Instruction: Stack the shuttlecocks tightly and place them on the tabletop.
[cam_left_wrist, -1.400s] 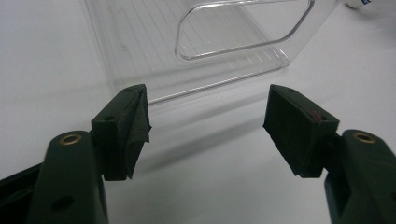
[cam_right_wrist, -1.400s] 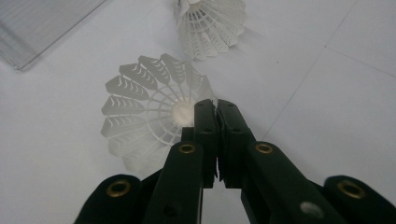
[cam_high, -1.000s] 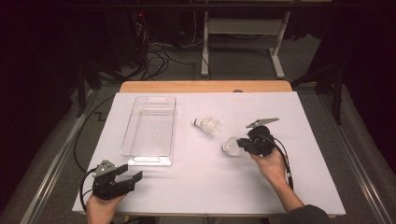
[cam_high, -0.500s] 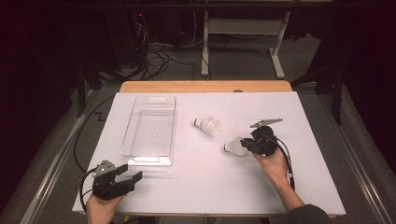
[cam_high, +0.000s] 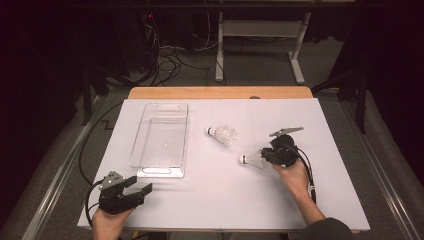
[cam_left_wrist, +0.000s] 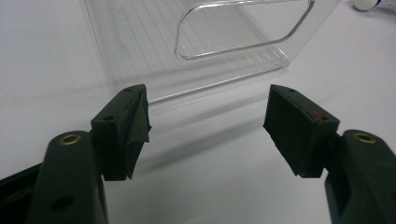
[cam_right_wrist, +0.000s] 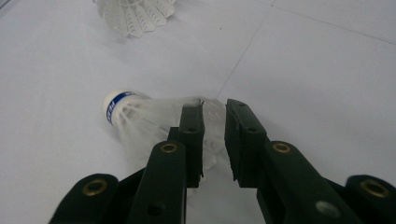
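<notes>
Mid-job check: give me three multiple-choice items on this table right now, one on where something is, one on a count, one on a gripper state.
1. Where is the clear tray?
A. left of both shuttlecocks
B. right of both
C. between them

2. How many shuttlecocks lie on the white table?
A. one
B. two
C. three

3. How does the left hand-held gripper stand?
A. shut on a shuttlecock
B. shut on the tray rim
C. open, nothing between its jaws

Key: 1 A, the high view puts the tray left of the far shuttlecock and the near shuttlecock. 2 B, those two are the ones that lie there. 3 C, the left gripper view has bare table between the wide jaws.
</notes>
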